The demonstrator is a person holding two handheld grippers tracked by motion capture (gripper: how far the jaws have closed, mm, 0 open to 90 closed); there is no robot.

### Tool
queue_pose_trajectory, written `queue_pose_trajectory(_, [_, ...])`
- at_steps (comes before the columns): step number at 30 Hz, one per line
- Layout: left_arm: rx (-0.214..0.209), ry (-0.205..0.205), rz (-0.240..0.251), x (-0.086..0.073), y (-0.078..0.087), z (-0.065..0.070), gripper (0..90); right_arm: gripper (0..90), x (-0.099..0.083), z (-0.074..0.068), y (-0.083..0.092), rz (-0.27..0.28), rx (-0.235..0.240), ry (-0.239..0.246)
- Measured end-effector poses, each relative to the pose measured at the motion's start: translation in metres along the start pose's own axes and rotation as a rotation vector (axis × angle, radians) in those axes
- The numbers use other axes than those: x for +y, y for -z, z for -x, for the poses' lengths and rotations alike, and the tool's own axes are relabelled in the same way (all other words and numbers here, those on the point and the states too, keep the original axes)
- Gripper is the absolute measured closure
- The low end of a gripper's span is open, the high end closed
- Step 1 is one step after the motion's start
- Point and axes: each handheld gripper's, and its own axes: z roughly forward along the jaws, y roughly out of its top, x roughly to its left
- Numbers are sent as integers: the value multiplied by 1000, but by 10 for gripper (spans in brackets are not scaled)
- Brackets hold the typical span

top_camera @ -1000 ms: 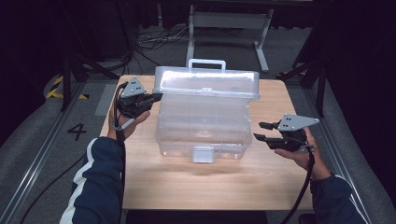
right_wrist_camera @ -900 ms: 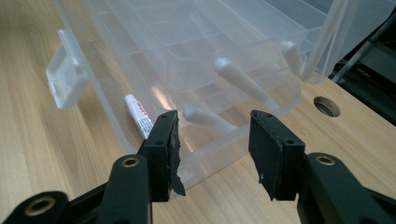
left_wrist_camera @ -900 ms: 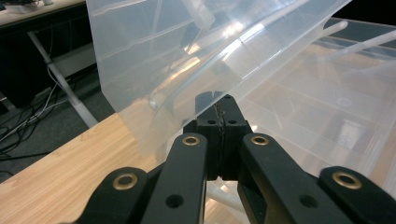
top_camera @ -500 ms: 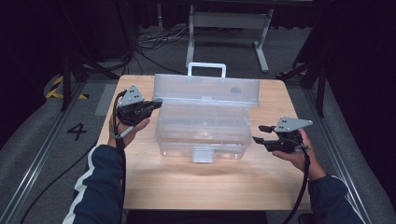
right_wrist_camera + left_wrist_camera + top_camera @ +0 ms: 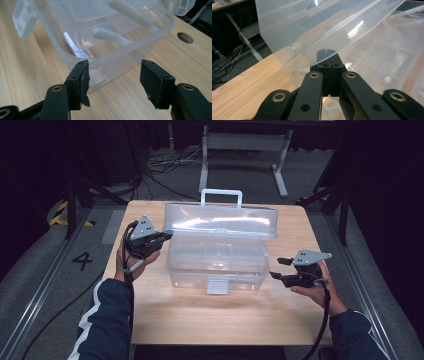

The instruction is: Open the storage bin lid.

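Toolbox: clear plastic box (image 5: 217, 262) at the middle of the wooden table (image 5: 210, 320), between the two grippers.

High view, lid: transparent lid (image 5: 222, 220) raised and tilted back, its white handle (image 5: 221, 196) at the far edge; front latch (image 5: 218, 285) hangs on the near wall.
High view, left gripper (image 5: 165, 237): held in the person's left hand (image 5: 131, 262); jaw tips sit at the lid's left end, jaws drawn together.
High view, right gripper (image 5: 278, 269): held in the right hand (image 5: 312, 287), just off the box's right front corner; jaws parted, not touching the box.

Left gripper view, jaws: pressed flat against each other, tips at the lid's lower rim (image 5: 322, 42), which slants across just above and ahead of them. Whether a thin edge of plastic is pinched between the pads cannot be told.
Left gripper view, box: open body with inner dividers (image 5: 387, 62) lies beyond the tips to the right; table top lies to the left of the jaws.

Right gripper view, jaws: standing apart, having just been opening; nothing between the pads (image 5: 83, 82).
Right gripper view, box: rounded corner of the box (image 5: 112, 60) sits just ahead of the gap, nearer the left jaw; latch (image 5: 23, 20) far off to the left; a round hole in the table (image 5: 185, 37) beyond the right jaw.
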Motion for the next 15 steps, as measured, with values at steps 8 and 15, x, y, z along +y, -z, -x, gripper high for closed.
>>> queue_pose_trajectory(8, [0,-3,-15,-6,1,4,900,390,-12,0,1,6,25,-16])
queue_pose_trajectory(15, [-1,-8,-41,-14,2,7,900,385,-27,0,-5,-47,2,-26])
